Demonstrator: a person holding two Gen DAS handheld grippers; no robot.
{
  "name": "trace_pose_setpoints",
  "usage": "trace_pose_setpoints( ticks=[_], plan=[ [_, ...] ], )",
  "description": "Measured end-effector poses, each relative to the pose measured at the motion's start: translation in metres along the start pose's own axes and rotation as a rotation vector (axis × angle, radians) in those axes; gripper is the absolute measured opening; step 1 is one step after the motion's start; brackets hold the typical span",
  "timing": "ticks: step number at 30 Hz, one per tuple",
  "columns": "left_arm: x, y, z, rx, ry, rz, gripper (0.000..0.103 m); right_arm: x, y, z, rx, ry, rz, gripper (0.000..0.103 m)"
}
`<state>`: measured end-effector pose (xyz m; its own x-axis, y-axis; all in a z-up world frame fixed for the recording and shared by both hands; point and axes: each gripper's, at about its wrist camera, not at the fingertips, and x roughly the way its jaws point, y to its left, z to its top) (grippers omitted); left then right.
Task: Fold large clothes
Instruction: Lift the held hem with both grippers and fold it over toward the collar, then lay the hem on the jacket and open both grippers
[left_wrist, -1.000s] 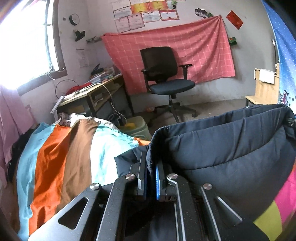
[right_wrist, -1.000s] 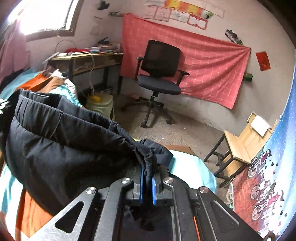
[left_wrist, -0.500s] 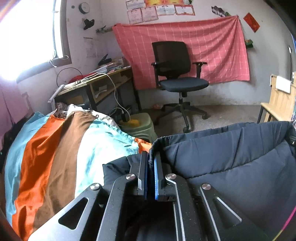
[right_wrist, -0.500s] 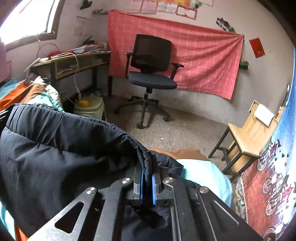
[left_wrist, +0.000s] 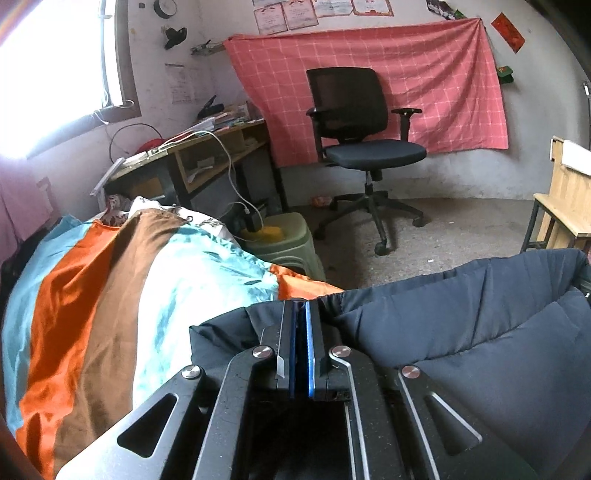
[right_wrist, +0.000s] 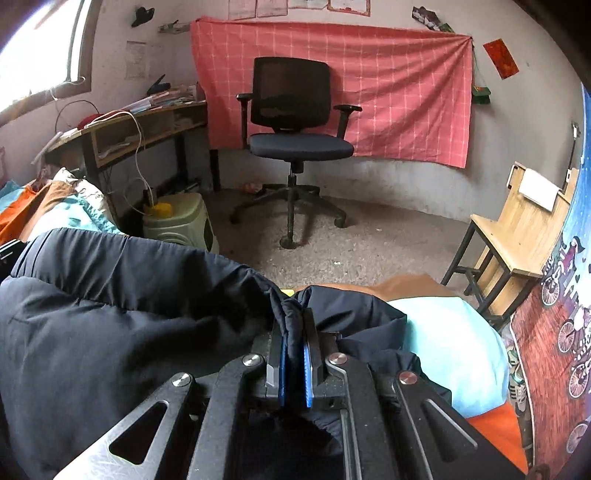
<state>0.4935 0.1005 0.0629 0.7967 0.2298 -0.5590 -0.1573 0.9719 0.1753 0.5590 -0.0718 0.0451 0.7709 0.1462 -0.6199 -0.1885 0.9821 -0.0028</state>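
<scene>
A dark navy padded jacket (left_wrist: 480, 332) hangs stretched between both grippers over the bed. My left gripper (left_wrist: 301, 314) is shut on its left edge; the fabric runs off to the right. In the right wrist view the jacket (right_wrist: 110, 302) spreads to the left, and my right gripper (right_wrist: 293, 317) is shut on a bunched edge of it. The jacket's lower part is hidden under the grippers.
The bed carries a striped orange, brown and turquoise cover (left_wrist: 110, 295). Beyond the bed stand a green plastic stool (left_wrist: 284, 240), a black office chair (left_wrist: 365, 147), a cluttered desk (left_wrist: 192, 155) at the left and a wooden chair (right_wrist: 517, 229) at the right.
Both grippers have come down with the jacket and its top edge sits lower in both views. More of the floor and chair shows. Both grips are unchanged.
</scene>
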Motion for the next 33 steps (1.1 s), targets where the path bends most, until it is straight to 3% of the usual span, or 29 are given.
trace_pose_setpoints(
  ticks=[4,5,7,8,9,11,13,18,21,25,29,33],
  plan=[
    [-0.002,0.005,0.002,-0.020,0.005,-0.044,0.007,-0.005,-0.005,-0.001,0.007,-0.019,0.022,0.011],
    [-0.001,0.006,0.004,-0.029,0.022,-0.068,0.013,-0.006,-0.004,0.000,0.011,-0.028,0.026,0.011],
    [-0.005,0.010,0.006,-0.048,0.024,-0.088,0.029,-0.012,-0.007,0.001,0.022,-0.050,0.037,0.013],
    [-0.011,0.011,0.007,-0.061,0.008,-0.092,0.045,-0.015,-0.007,0.002,0.025,-0.061,0.041,0.013],
    [-0.017,0.014,0.008,-0.077,-0.015,-0.096,0.061,-0.018,-0.007,0.004,0.026,-0.078,0.046,0.019],
    [-0.030,0.017,0.010,-0.113,-0.060,-0.105,0.074,-0.030,-0.007,0.007,0.021,-0.124,0.048,0.035],
    [-0.044,0.023,0.012,-0.159,-0.079,-0.119,0.075,-0.043,-0.008,0.010,0.024,-0.158,0.064,0.061],
    [-0.075,0.023,0.003,-0.145,-0.094,-0.148,0.077,-0.072,-0.006,0.001,-0.004,-0.213,0.110,0.082],
    [-0.098,0.015,-0.016,-0.100,-0.119,-0.180,0.079,-0.084,-0.005,-0.014,-0.017,-0.201,0.168,0.088],
    [-0.120,0.001,-0.049,-0.064,-0.111,-0.255,0.085,-0.099,-0.006,-0.054,-0.020,-0.134,0.308,0.088],
    [-0.117,-0.019,-0.074,-0.028,-0.052,-0.290,0.086,-0.094,-0.003,-0.085,-0.023,-0.054,0.340,0.089],
    [-0.097,-0.035,-0.092,-0.016,0.005,-0.265,0.086,-0.079,0.000,-0.100,-0.022,-0.016,0.337,0.089]
  ],
)
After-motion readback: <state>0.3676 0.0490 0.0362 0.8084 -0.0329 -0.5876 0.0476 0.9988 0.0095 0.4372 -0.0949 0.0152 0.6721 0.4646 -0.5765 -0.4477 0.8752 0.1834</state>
